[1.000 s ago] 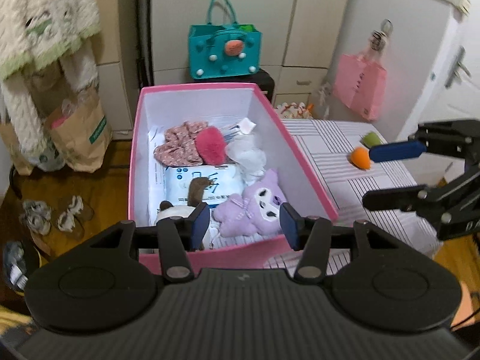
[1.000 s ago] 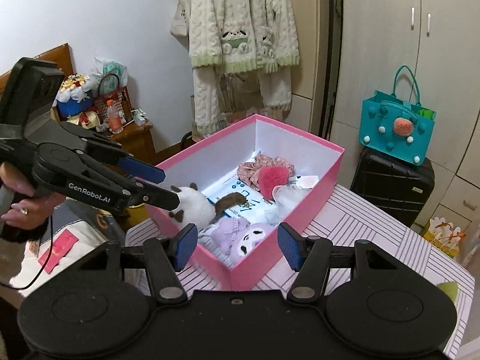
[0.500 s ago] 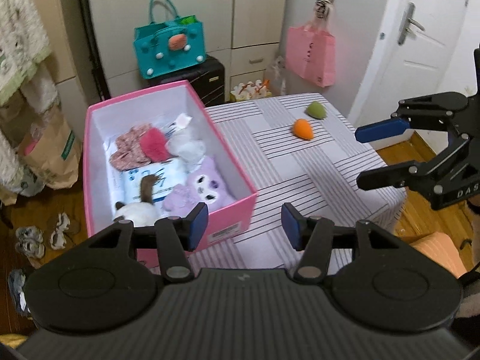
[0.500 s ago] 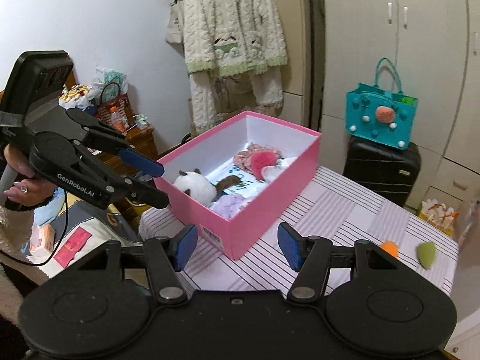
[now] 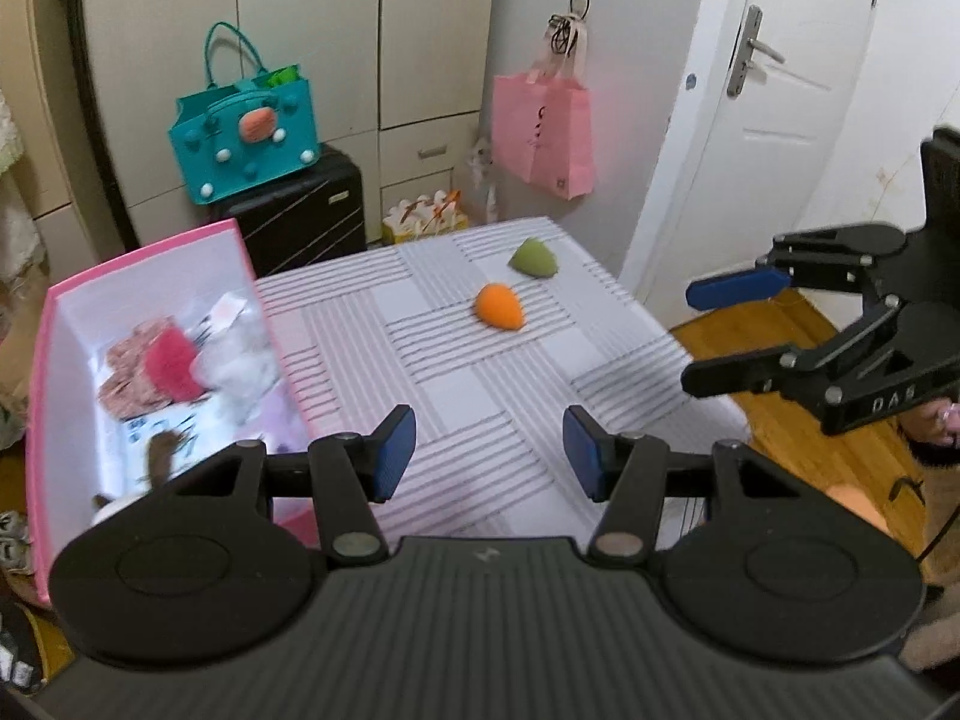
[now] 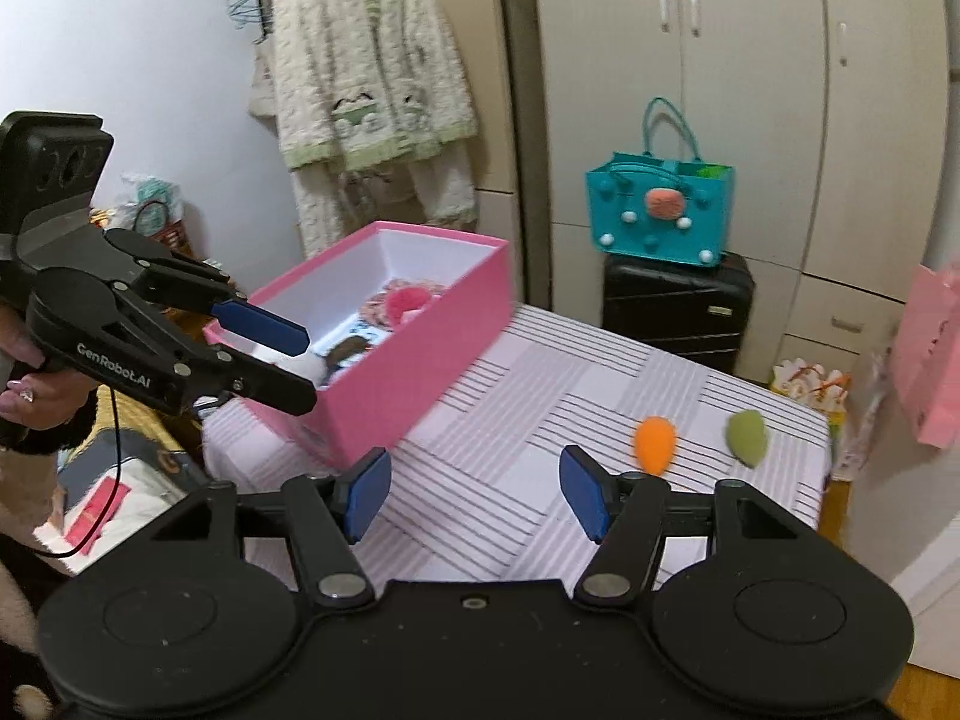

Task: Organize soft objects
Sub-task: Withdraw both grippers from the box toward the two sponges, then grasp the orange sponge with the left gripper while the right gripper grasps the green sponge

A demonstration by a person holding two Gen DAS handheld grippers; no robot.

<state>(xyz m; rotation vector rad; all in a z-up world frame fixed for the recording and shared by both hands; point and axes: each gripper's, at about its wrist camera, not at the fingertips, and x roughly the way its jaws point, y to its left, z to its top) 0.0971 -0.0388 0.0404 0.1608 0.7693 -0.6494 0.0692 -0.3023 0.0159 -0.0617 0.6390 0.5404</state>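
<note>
An orange sponge (image 5: 499,307) (image 6: 655,443) and a green sponge (image 5: 533,257) (image 6: 747,429) lie on the striped table (image 5: 480,384) (image 6: 516,480), far right part. The pink box (image 5: 36,396) (image 6: 414,372) on the left holds several soft toys and pads. My left gripper (image 5: 489,459) hovers open over the table's near middle, nothing between its blue pads; it also shows by the box's near corner (image 6: 288,360). My right gripper (image 6: 474,495) has its jaws opening, nothing between them, short of the orange sponge; it also shows beyond the table's right edge (image 5: 714,330).
A teal bag (image 5: 246,132) (image 6: 660,210) sits on a black suitcase (image 5: 300,210) (image 6: 678,306) behind the table. A pink bag (image 5: 543,129) hangs near the white door (image 5: 780,108). A knitted cardigan (image 6: 366,78) hangs on the wall. Wooden floor (image 5: 798,420) lies to the right.
Both views have swung from the pink box toward the table's right part, bringing the orange and green sponges closer. The right gripper's jaws have spread a little wider.
</note>
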